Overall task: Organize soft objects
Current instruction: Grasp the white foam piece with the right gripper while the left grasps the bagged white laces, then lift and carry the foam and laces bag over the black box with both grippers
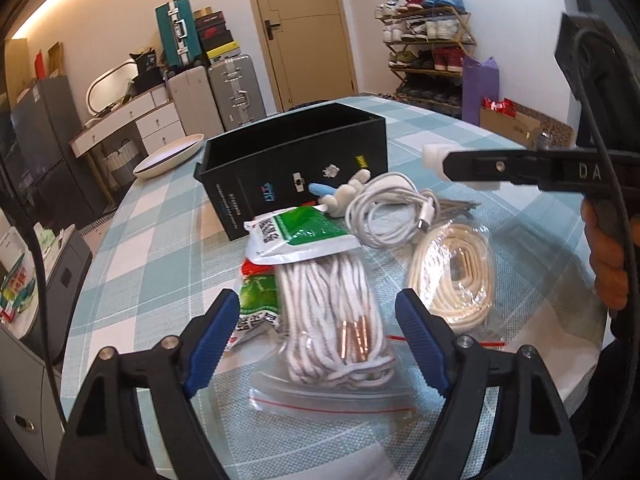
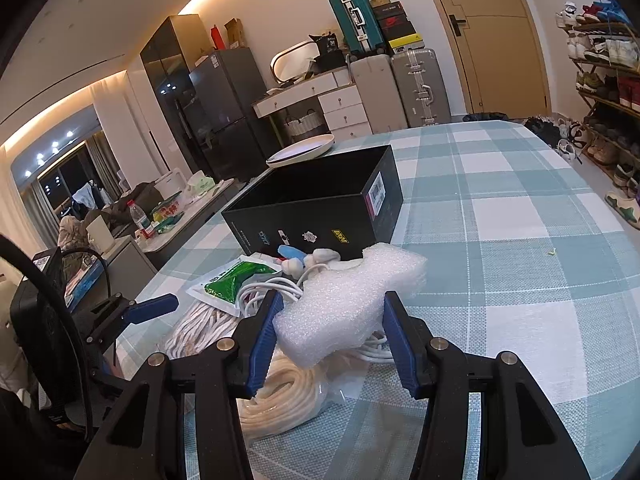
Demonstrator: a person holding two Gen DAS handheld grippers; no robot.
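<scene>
Jaws of the right gripper (image 2: 330, 336) are clamped on a white foam sheet (image 2: 348, 300), lifted above the coiled cords before the open black box (image 2: 320, 200). Left gripper (image 1: 318, 336) jaws gape wide, straddling a bagged shoelace bundle (image 1: 332, 308) lying on the counter (image 1: 460, 128).
</scene>
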